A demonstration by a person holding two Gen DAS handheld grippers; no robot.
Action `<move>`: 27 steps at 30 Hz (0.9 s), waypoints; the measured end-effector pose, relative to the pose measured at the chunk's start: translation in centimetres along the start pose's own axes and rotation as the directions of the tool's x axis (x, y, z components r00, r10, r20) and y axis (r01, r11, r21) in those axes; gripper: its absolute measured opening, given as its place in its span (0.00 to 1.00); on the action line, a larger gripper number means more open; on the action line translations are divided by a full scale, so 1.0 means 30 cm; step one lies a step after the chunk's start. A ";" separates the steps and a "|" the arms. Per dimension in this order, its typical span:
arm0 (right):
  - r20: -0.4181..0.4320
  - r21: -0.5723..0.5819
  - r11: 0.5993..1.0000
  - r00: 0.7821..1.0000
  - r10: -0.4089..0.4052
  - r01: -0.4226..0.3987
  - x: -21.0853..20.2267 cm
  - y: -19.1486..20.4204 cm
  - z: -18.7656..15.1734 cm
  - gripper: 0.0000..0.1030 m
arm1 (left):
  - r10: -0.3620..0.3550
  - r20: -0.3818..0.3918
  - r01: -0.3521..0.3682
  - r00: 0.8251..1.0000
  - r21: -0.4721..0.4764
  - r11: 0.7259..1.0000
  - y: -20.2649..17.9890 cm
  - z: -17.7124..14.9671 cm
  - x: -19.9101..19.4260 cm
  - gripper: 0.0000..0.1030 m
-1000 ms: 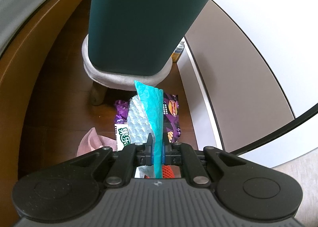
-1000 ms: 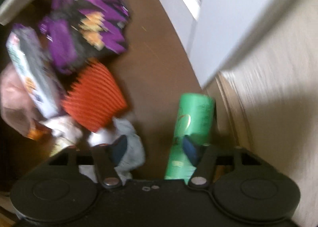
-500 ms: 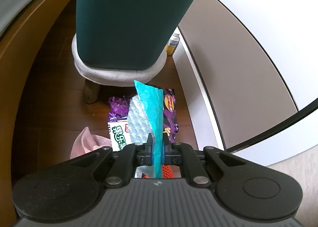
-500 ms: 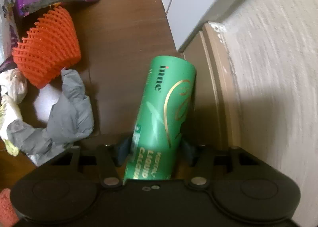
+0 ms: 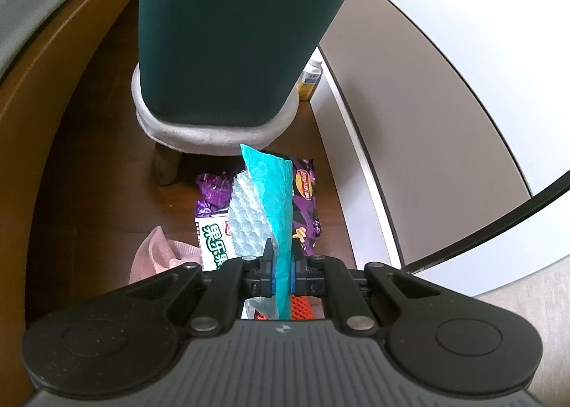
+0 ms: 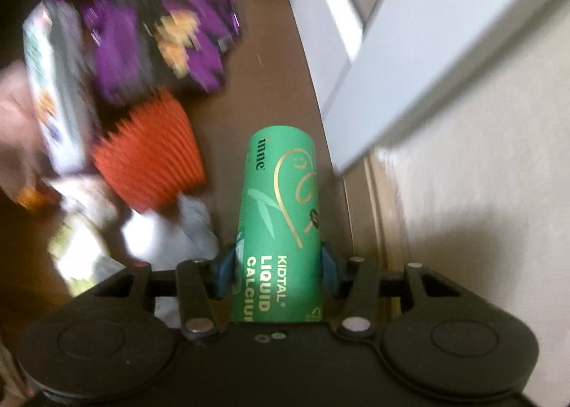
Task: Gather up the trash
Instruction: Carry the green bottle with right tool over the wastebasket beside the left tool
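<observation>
Dark wooden floor (image 5: 89,193) runs as a narrow strip between a brown wall on the left and white cabinet fronts (image 5: 445,143) on the right, so open room is tight; in the right wrist view a pale carpet edge (image 6: 463,228) borders the floor. One stool with a grey padded rim (image 5: 213,132) stands ahead and carries one tall dark teal bin (image 5: 235,25). Below it the litter lies bunched together: one purple snack bag (image 6: 160,32), one white packet with green print (image 5: 212,243), one orange mesh sleeve (image 6: 149,157), one pink cloth (image 5: 153,250), some crumpled grey and white paper (image 6: 171,232). One small bottle (image 5: 310,77) stands beside the cabinet.

Left gripper (image 5: 283,264): jaws nearly together, pinching one teal bubble mailer (image 5: 274,200) that sticks up toward the stool.

Right gripper (image 6: 278,264): jaws about half apart and closing on one green tube (image 6: 281,214), pads against its sides, held over the floor beside the carpet edge.
</observation>
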State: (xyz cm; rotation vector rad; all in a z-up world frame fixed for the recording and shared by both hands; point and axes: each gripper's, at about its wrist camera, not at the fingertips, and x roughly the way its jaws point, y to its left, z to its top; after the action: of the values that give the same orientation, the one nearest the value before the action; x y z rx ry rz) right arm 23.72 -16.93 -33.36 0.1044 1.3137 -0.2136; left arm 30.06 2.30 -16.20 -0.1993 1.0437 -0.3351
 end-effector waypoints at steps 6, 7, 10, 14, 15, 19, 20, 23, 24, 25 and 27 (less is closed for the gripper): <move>0.147 -0.049 0.995 0.984 0.098 -0.091 -0.262 0.013 0.135 0.47 | 0.023 0.035 -0.023 0.999 0.009 1.000 -0.014 0.028 -0.065 0.06; 0.173 -0.058 0.993 0.979 0.111 -0.102 -0.301 0.017 0.151 0.47 | 0.027 0.040 -0.027 0.999 0.008 1.000 -0.016 0.038 -0.081 0.06; 0.254 -0.094 0.984 0.952 0.169 -0.149 -0.447 0.041 0.220 0.47 | 0.038 0.058 -0.038 0.998 0.003 0.999 -0.021 0.077 -0.125 0.06; 0.370 -0.132 0.970 0.897 0.241 -0.206 -0.643 0.067 0.314 0.47 | 0.053 0.106 -0.053 0.993 0.002 0.999 -0.035 0.156 -0.199 0.06; 0.391 -0.144 0.963 0.881 0.266 -0.227 -0.685 0.072 0.339 0.47 | 0.055 0.120 -0.055 0.991 0.001 0.998 -0.041 0.182 -0.219 0.06; 0.477 -0.193 0.945 0.817 0.325 -0.263 -0.832 0.095 0.442 0.47 | 0.042 0.194 -0.043 0.980 -0.003 0.999 -0.055 0.296 -0.322 0.06; 0.494 -0.203 0.940 0.800 0.340 -0.274 -0.868 0.096 0.469 0.47 | 0.037 0.214 -0.038 0.976 0.002 0.999 -0.060 0.321 -0.348 0.06; 0.532 -0.229 0.930 0.763 0.367 -0.288 -0.939 0.103 0.561 0.47 | 0.012 0.256 -0.018 0.967 0.020 1.000 -0.073 0.412 -0.412 0.06; 0.542 -0.234 0.927 0.753 0.373 -0.291 -0.959 0.111 0.591 0.46 | 0.010 0.268 -0.017 0.963 0.023 1.000 -0.076 0.446 -0.429 0.06; 0.556 -0.238 0.928 0.743 0.372 -0.287 -0.979 0.118 0.625 0.47 | 0.010 0.278 -0.018 0.960 0.026 1.000 -0.084 0.479 -0.436 0.06; 0.578 -0.244 0.926 0.724 0.376 -0.286 -1.010 0.131 0.694 0.46 | 0.009 0.301 -0.019 0.954 0.033 0.999 -0.097 0.544 -0.453 0.06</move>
State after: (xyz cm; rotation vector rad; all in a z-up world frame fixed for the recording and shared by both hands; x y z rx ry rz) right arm 37.08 -14.26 1.01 0.1371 0.6242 0.1531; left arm 37.53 4.57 3.75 -0.2039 0.7370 -0.2994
